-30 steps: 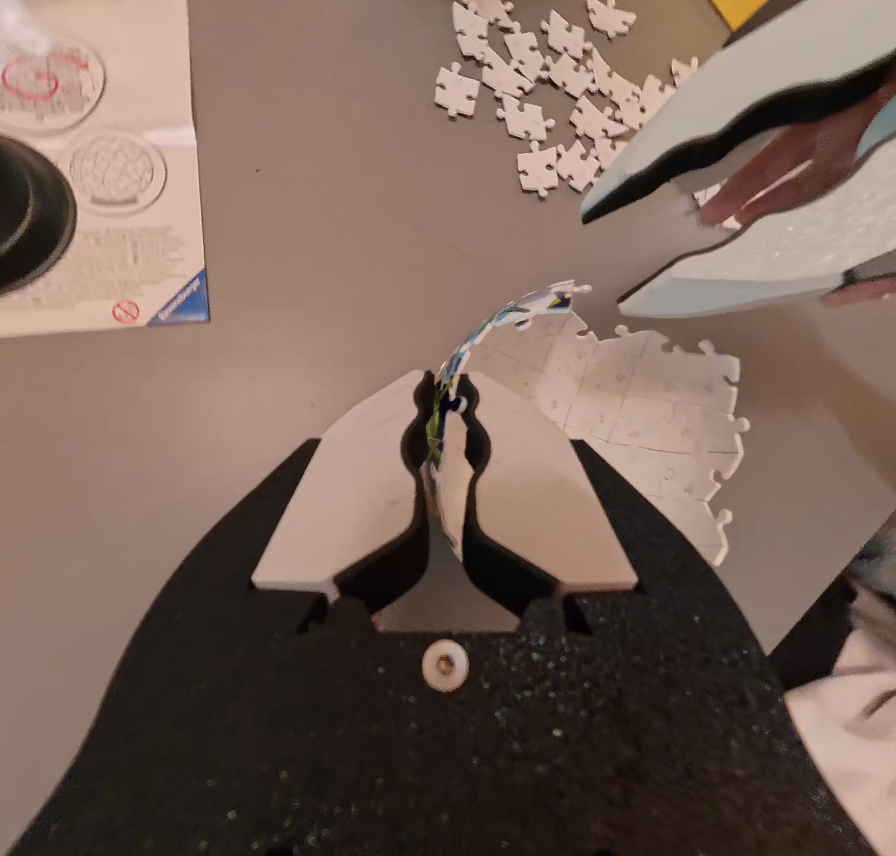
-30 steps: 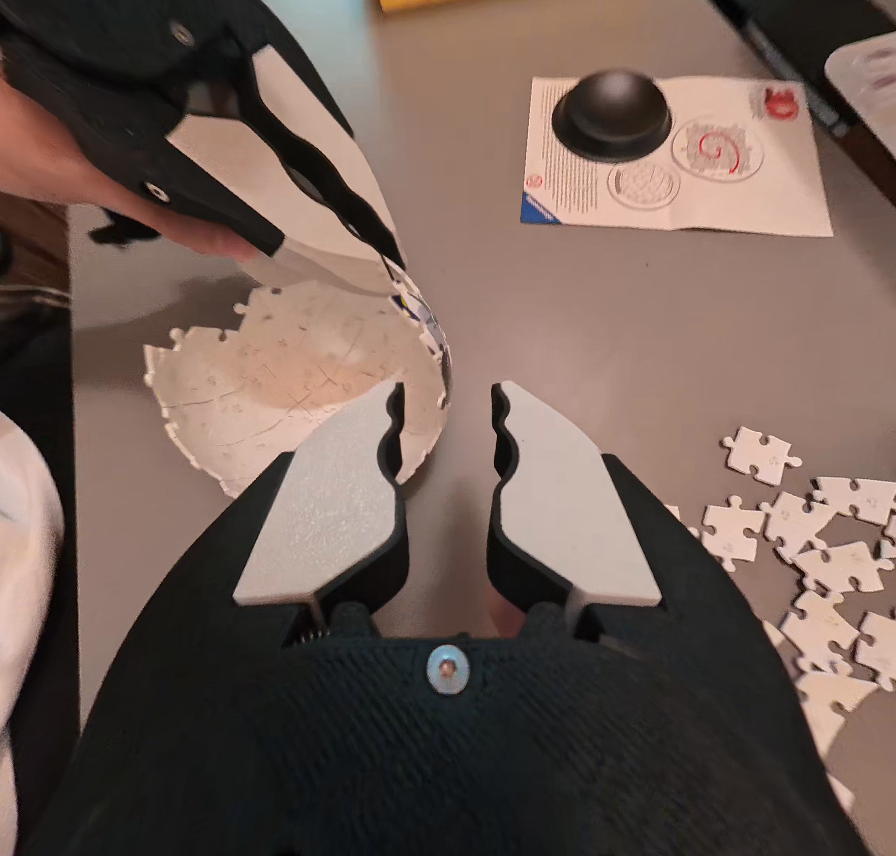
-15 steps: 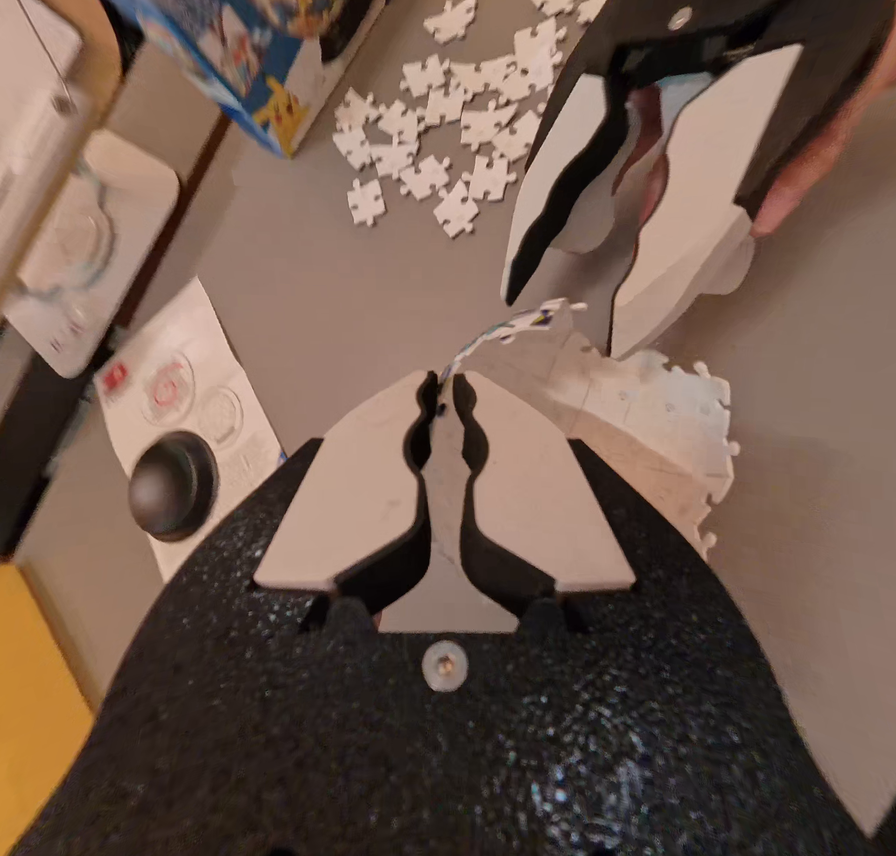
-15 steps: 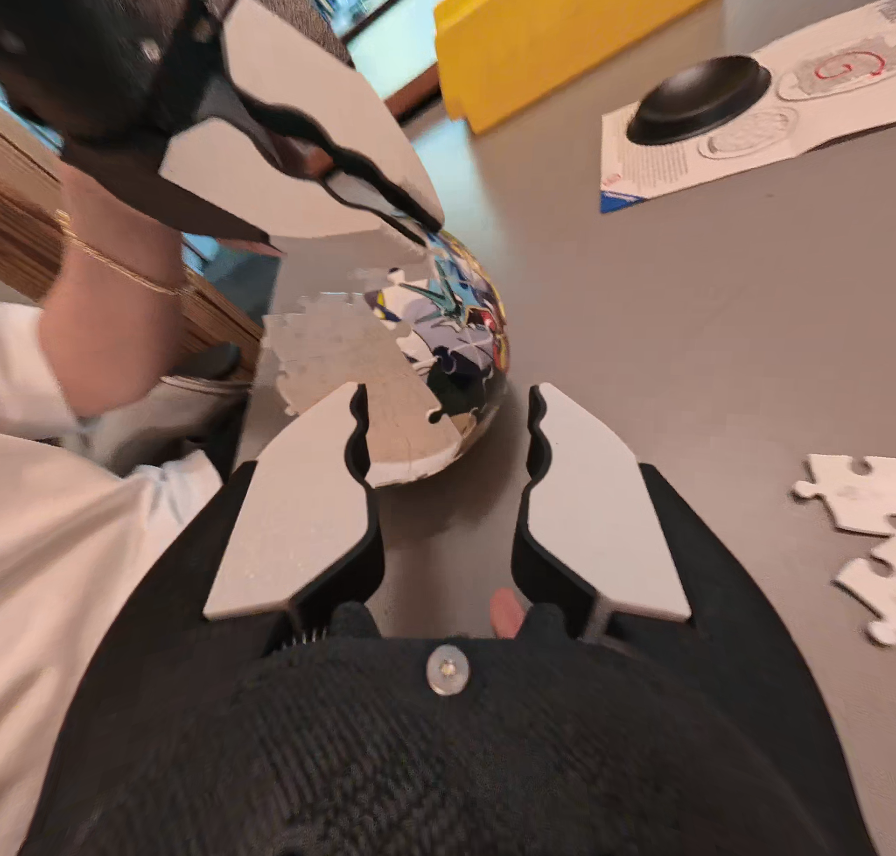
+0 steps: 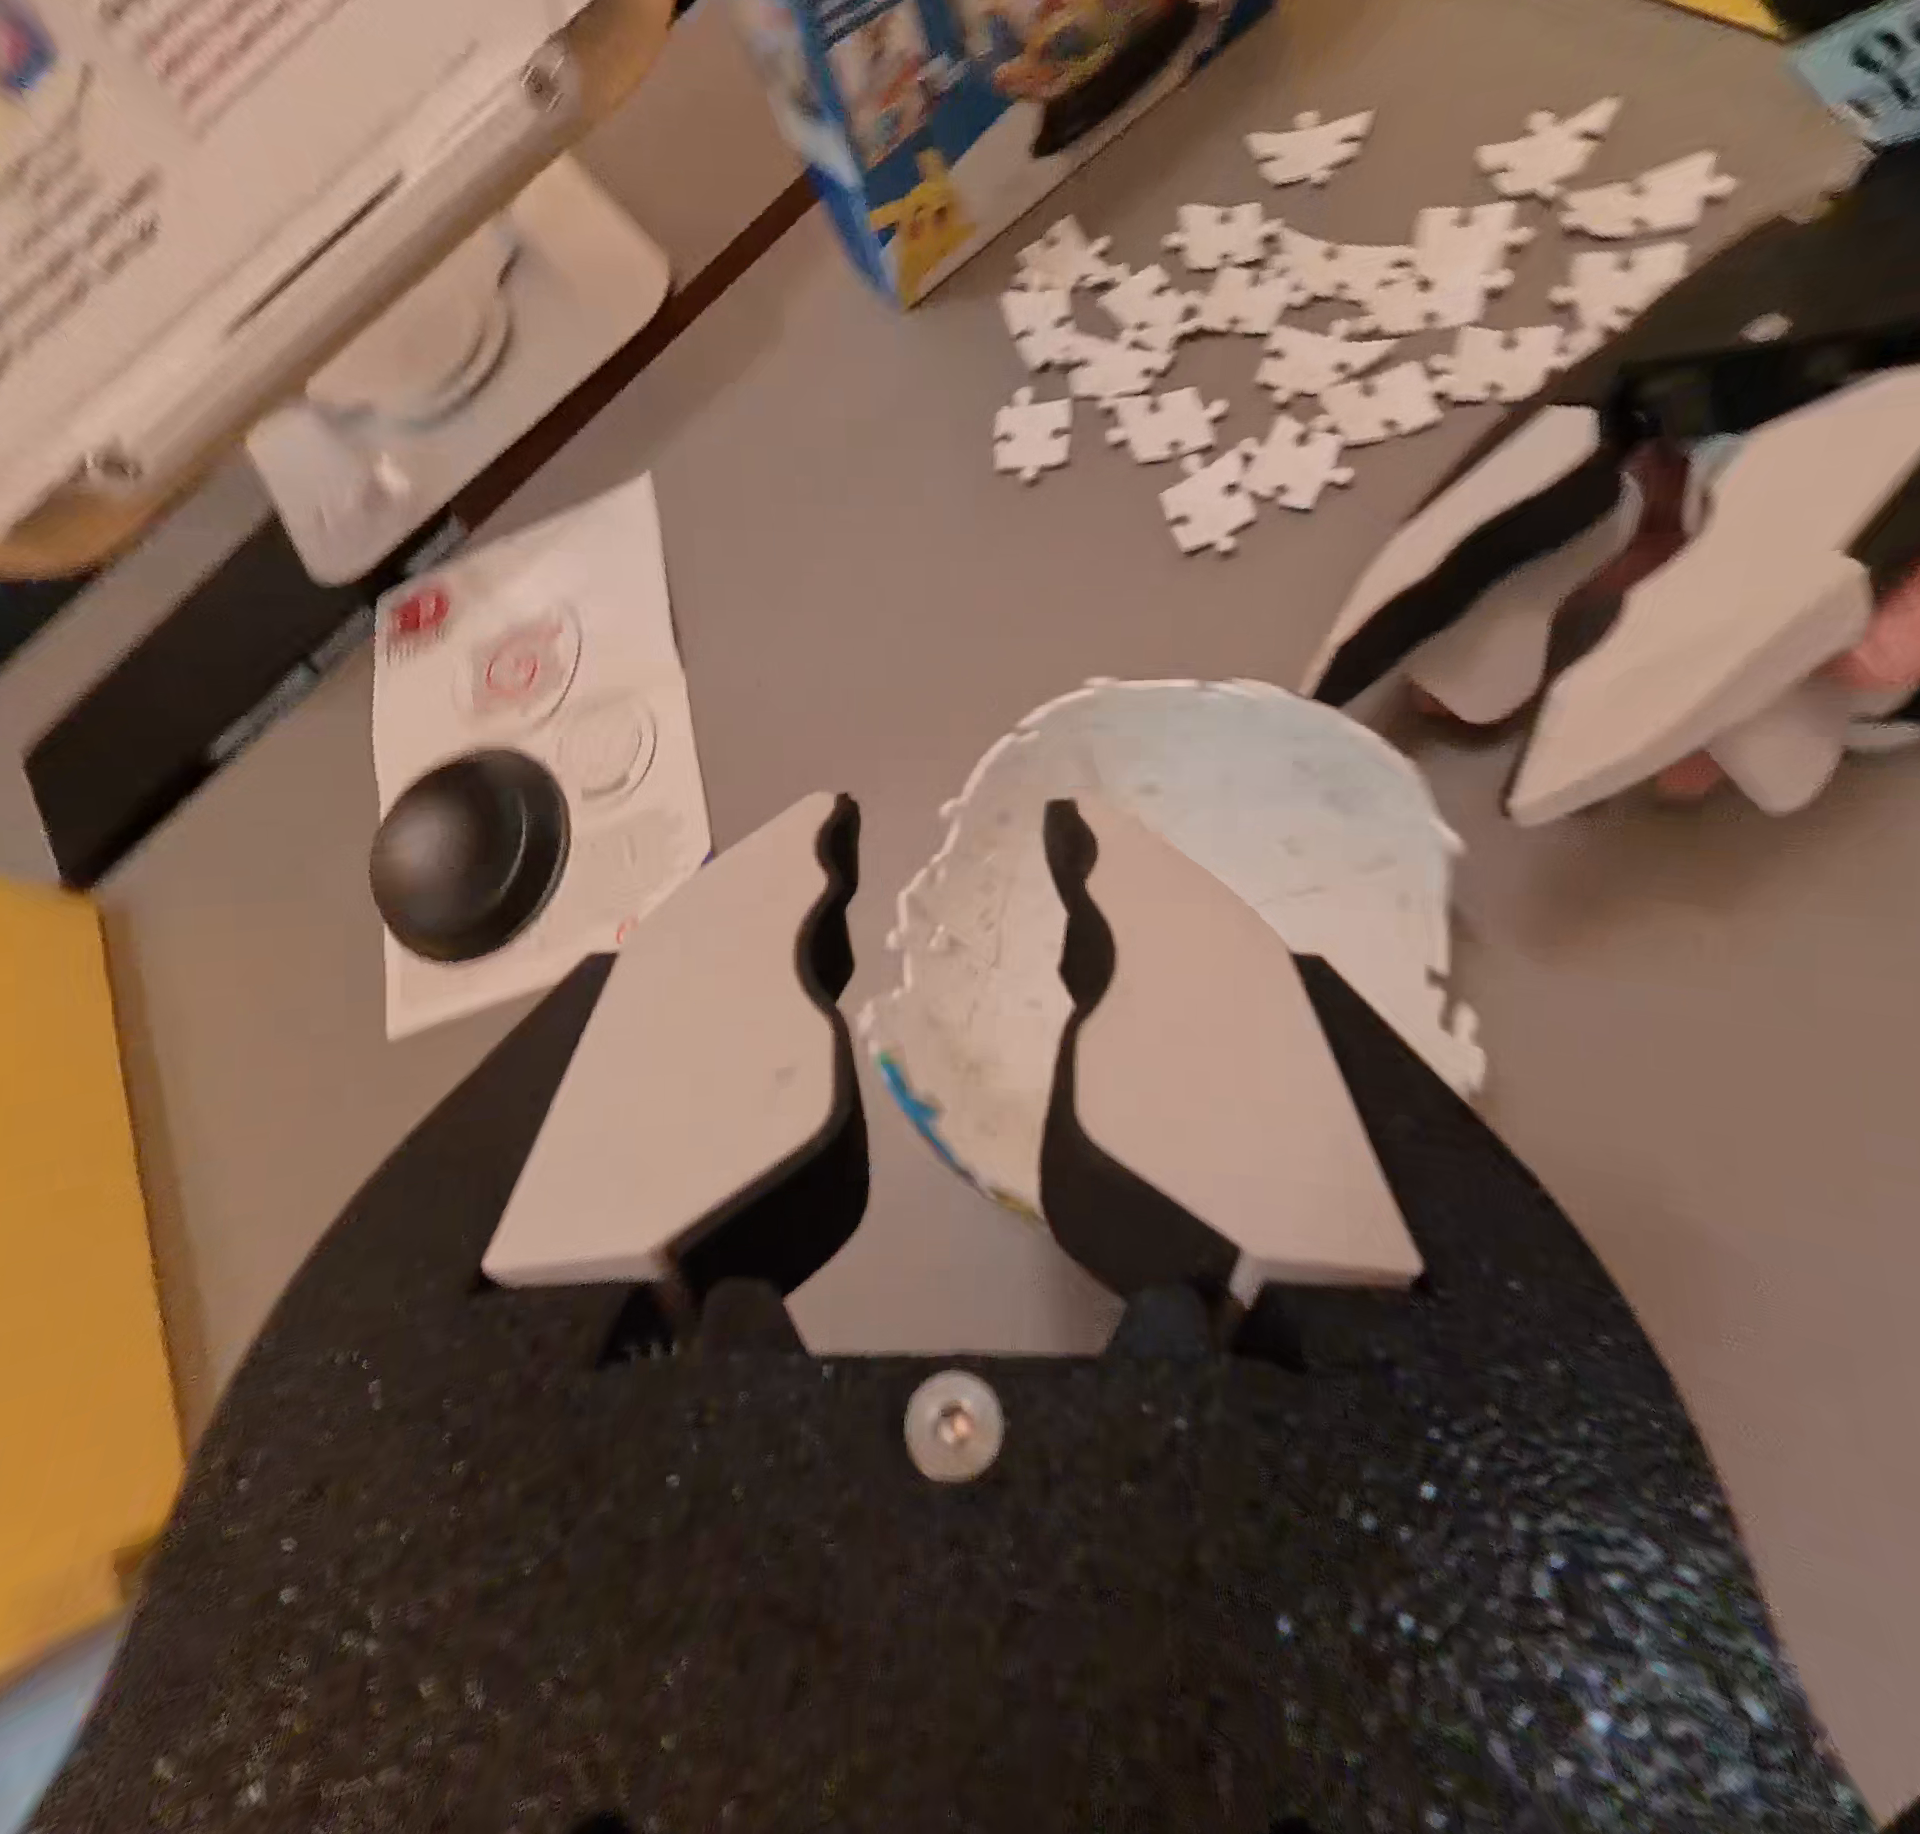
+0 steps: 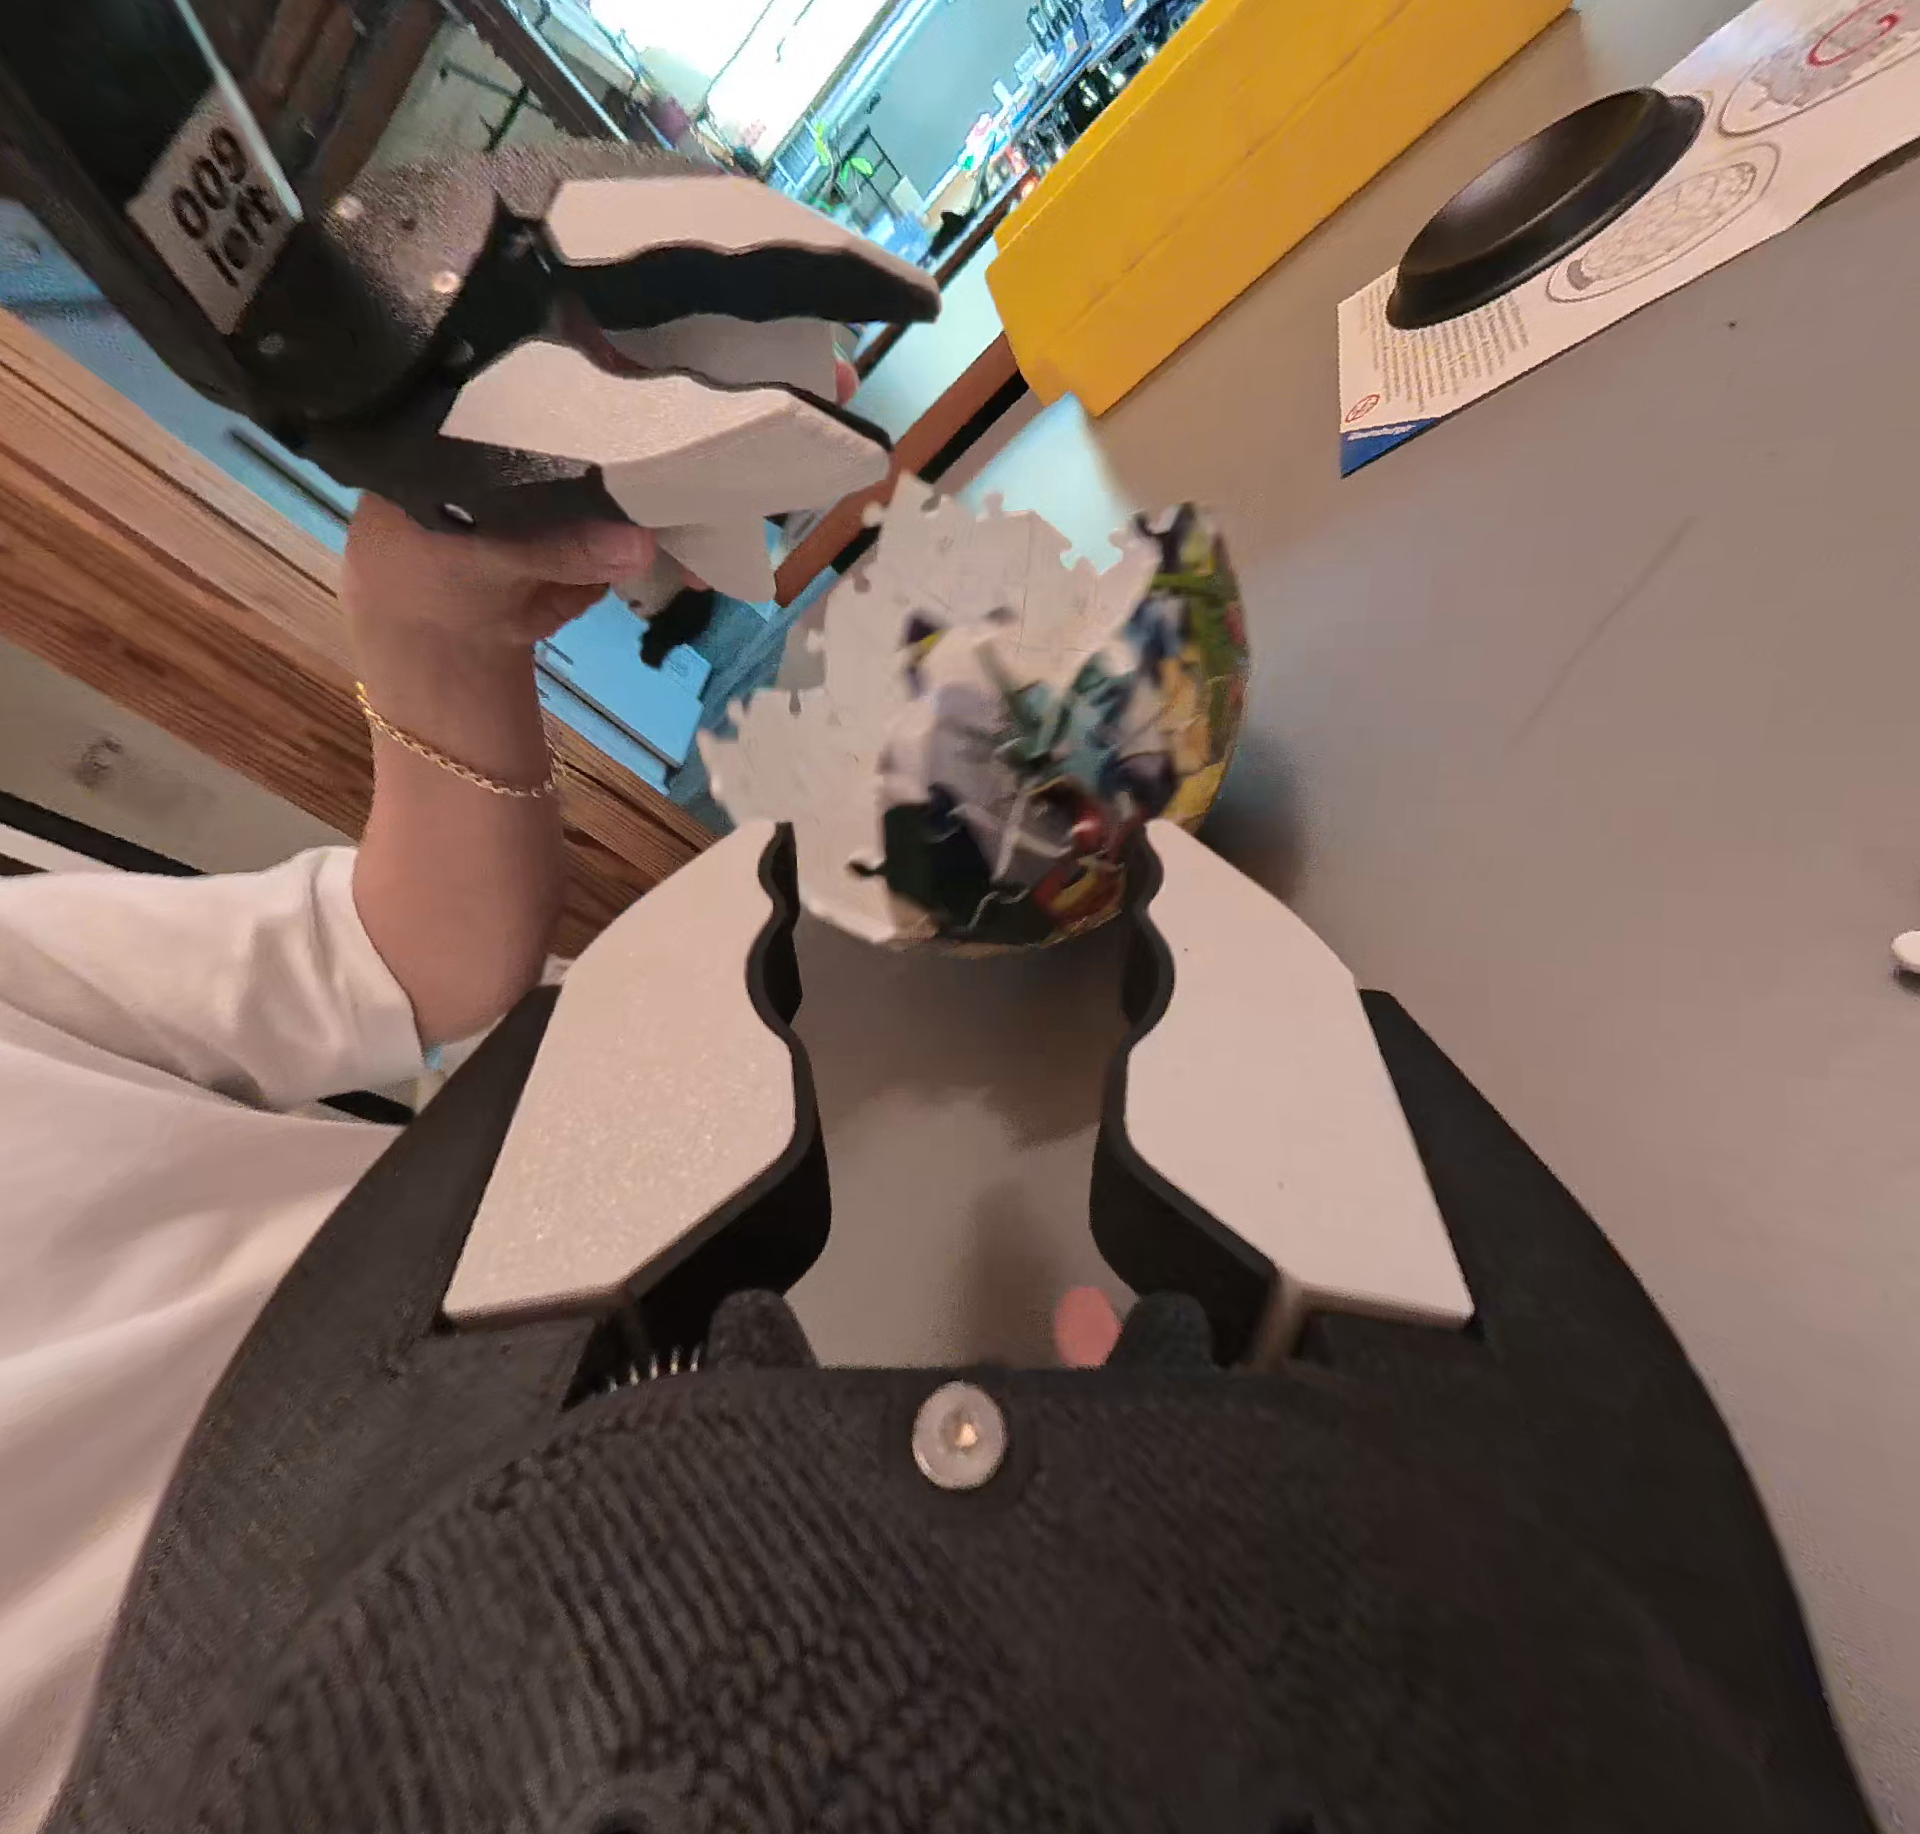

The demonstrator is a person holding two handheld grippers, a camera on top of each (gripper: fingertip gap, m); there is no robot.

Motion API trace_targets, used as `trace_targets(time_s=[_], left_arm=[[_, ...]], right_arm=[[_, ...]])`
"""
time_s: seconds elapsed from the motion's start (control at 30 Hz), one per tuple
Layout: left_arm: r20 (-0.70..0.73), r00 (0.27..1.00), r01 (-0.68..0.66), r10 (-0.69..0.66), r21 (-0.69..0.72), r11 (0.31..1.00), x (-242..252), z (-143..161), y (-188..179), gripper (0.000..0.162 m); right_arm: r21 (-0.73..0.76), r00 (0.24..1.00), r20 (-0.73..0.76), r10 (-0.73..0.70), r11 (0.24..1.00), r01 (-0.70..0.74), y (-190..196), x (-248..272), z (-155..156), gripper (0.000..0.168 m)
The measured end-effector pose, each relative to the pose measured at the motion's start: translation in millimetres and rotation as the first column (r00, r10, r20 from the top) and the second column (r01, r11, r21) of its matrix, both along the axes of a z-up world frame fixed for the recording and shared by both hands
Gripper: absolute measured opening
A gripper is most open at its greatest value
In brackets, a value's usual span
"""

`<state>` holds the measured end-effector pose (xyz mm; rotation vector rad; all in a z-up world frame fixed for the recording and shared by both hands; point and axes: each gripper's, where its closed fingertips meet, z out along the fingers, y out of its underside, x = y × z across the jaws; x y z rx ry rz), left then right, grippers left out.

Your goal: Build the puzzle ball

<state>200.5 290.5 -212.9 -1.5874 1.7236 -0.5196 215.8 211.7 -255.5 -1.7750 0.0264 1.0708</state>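
I have both tongs spread and empty, my right gripper (image 6: 961,885) low at frame centre bracketing the half-built puzzle ball (image 6: 997,735) to steady it, my left gripper (image 5: 951,828) just above its rim.

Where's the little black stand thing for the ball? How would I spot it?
Look on the grey table for the white instruction sheet lying flat to the left of the half-built puzzle ball. The black stand sits on the near end of that sheet. It is the only round, dark, dome-shaped thing there; the loose puzzle pieces farther back are flat and white.
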Motion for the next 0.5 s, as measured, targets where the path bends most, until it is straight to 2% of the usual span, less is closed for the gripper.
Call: trace_targets(time_s=[0.03, 0.27, 0.4, 0.5], left_arm=[[-0.016, 0.999, -0.028, 0.028, -0.041, 0.999, -4, -4, 5, 0.038], [-0.265, 0.963, -0.123, 0.056, -0.243, 0.962, -29, -54, 18, 0.046], [-0.371, 0.928, -0.171, 0.035, -0.340, 0.925, -35, -73, 17, 0.039], [-0.429, 0.903, -0.193, 0.024, -0.355, 0.915, -38, -84, 16, 0.033]], right_arm=[[0.000, 1.000, -0.023, 0.002, 1.000, -0.002, 1, -1, 1, 0.060], [-0.010, 0.999, -0.040, 0.029, 1.000, -0.029, 8, -15, 0, 0.059], [-0.016, 0.999, -0.028, 0.038, 0.999, -0.039, 9, -21, -1, 0.059], [-0.029, 0.999, -0.023, 0.046, 0.999, -0.046, 9, -23, -3, 0.059]])
